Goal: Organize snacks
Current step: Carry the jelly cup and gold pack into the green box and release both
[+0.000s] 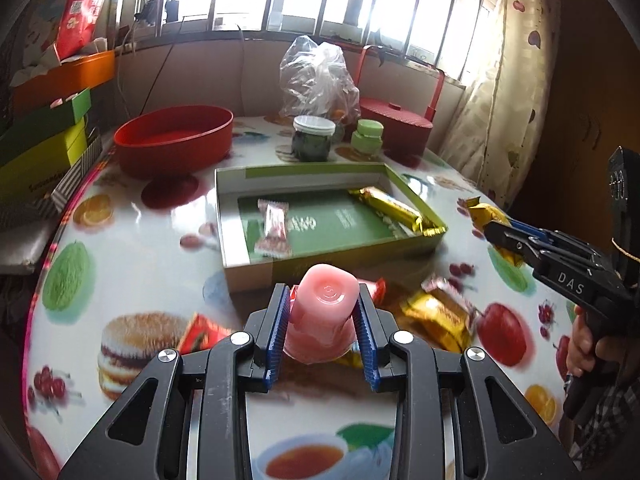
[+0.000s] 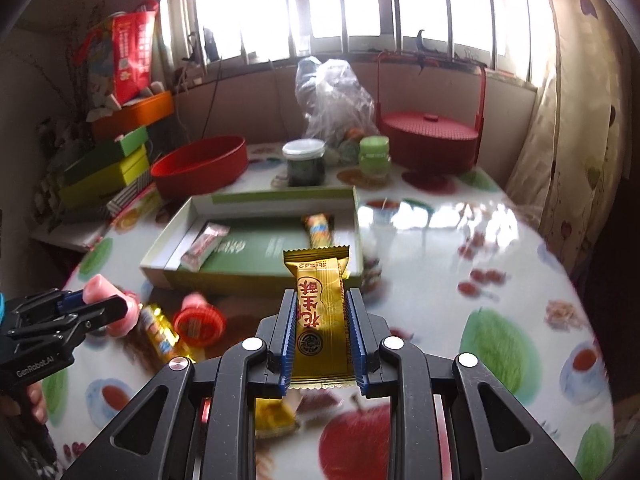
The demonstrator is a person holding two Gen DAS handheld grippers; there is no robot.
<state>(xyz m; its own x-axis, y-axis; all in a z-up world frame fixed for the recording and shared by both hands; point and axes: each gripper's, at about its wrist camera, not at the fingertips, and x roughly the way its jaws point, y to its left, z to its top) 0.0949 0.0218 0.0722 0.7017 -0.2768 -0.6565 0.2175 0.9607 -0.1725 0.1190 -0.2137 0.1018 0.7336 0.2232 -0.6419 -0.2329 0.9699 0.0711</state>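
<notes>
The left gripper (image 1: 324,312) is clamping a pink jelly cup (image 1: 322,312) between its blue pads, above the table (image 1: 132,248) just before the shallow green box (image 1: 256,270). The right gripper (image 2: 322,332) is pinching a gold snack bar (image 2: 320,300) upright between its fingers, near that box's front edge.

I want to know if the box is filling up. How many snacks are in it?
2. A pink-wrapped snack lies at the left of the green box, and a gold bar along its right wall. The near wall may hide a little.
</notes>
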